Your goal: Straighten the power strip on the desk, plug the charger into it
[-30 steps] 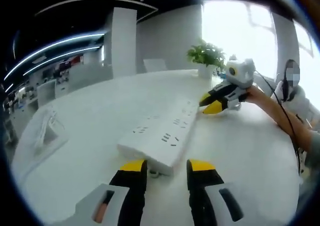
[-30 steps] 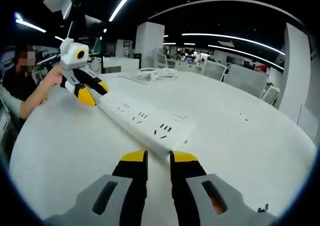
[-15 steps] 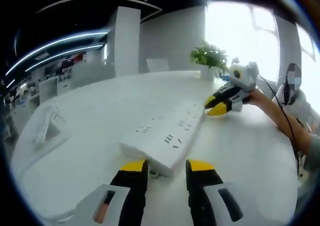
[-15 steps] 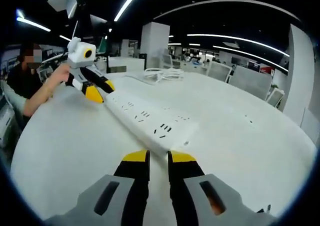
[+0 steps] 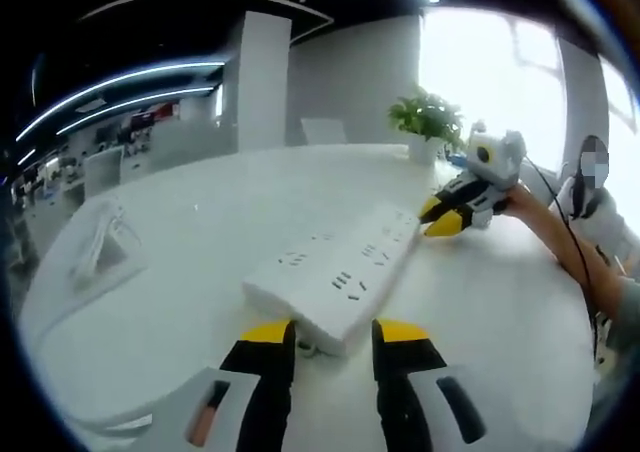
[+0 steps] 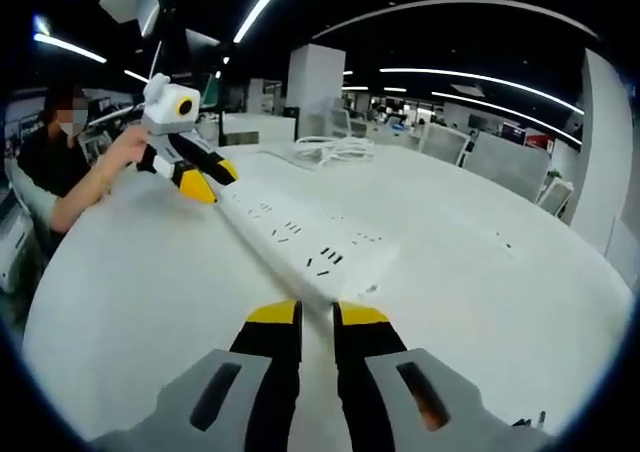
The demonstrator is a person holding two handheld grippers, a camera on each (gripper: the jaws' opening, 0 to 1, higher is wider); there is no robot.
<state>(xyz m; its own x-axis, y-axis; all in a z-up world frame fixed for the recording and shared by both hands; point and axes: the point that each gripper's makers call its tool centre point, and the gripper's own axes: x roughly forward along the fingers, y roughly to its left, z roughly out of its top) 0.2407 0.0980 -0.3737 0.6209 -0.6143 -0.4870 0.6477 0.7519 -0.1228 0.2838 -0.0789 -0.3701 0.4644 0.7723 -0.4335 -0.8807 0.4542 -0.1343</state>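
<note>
Desk (image 5: 180, 302), white and broad, carries the strip (image 5: 335, 277) near its middle. The strip's long axis runs from the left gripper (image 5: 328, 334) at one short end to the right gripper (image 5: 455, 210) at the other, so each end can be nudged and the body swung straight; its sockets face up. In the right gripper view the strip (image 6: 300, 247) stretches away toward the far tongs (image 6: 205, 177). Left tongs stand apart just short of the near end, gripping nothing. The right gripper (image 6: 317, 317) has its tips nearly together at the strip's edge, apparently empty. A white coiled cable (image 6: 325, 150) lies beyond the strip, well apart.
</note>
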